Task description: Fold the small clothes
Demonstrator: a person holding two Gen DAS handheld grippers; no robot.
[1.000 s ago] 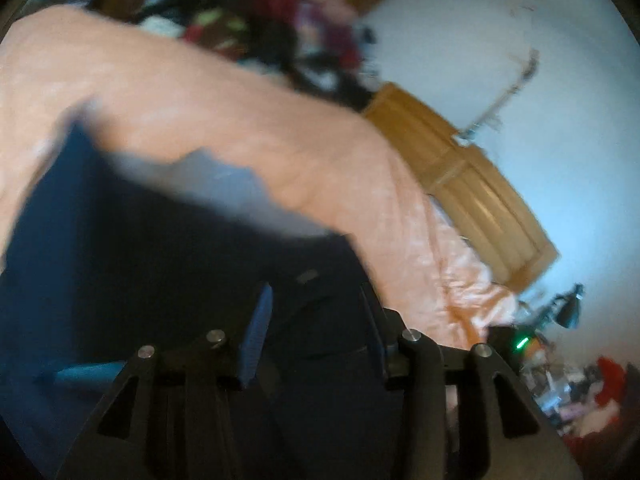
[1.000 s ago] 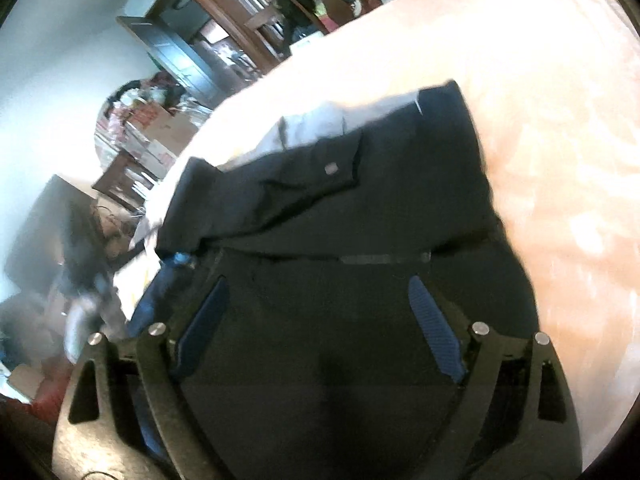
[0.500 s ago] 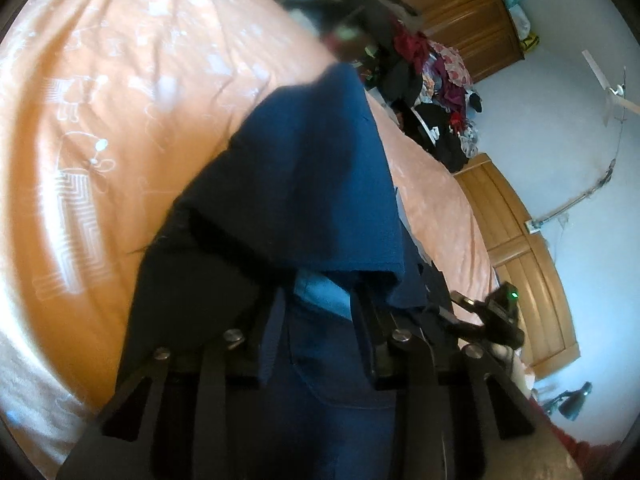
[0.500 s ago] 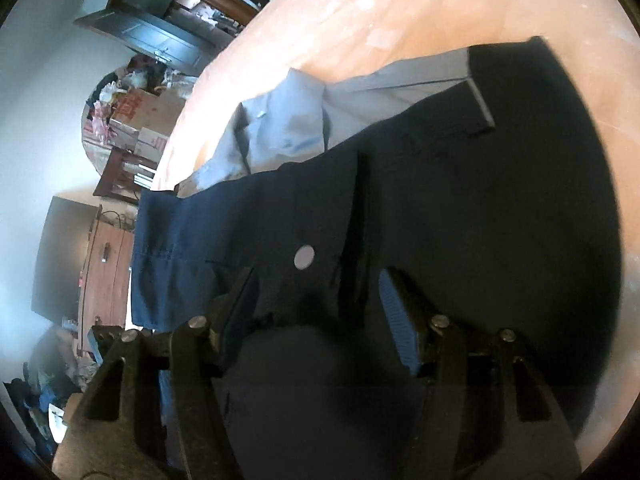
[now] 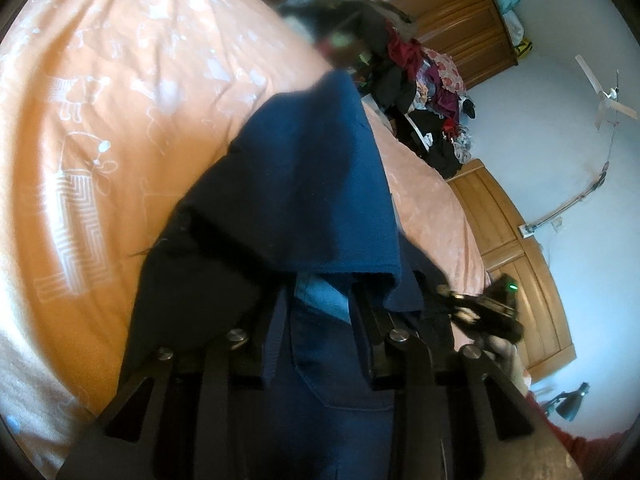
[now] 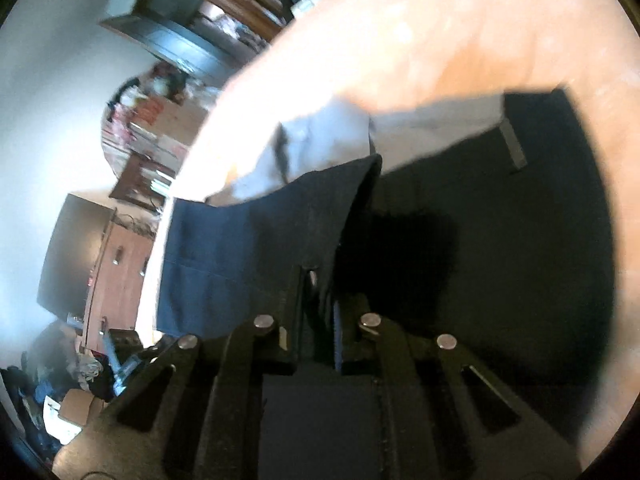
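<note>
1. Task item: dark navy shorts [image 5: 304, 184], lying on an orange bedspread [image 5: 100, 128] printed with white line drawings. In the right wrist view the same shorts [image 6: 480, 248] spread over the bedspread [image 6: 420, 48], with pale grey lining [image 6: 320, 144] showing along the far edge.
2. Left gripper [image 5: 320, 300]: jaws narrowed onto a doubled layer of the shorts fabric; cloth drapes over both fingertips and a lighter blue patch shows in the gap between them. A fold of the shorts rises in front of the camera and hides part of the bed.
3. Right gripper [image 6: 316, 300]: jaws pressed nearly together, pinching an edge of the shorts near a small metal button or snap. The flap to the left of the grip is lifted and looks bluer than the flat, darker panel on the right.
4. The right gripper's body [image 5: 480, 312], with a green light, shows at the right of the left wrist view, close beside the left gripper.
5. Surroundings: pile of mixed clothes [image 5: 420, 92] at the far end of the bed; wooden wardrobe [image 5: 452, 20] behind; ceiling fan [image 5: 608, 100]. Right wrist view is motion-blurred; background furniture is not clear.
</note>
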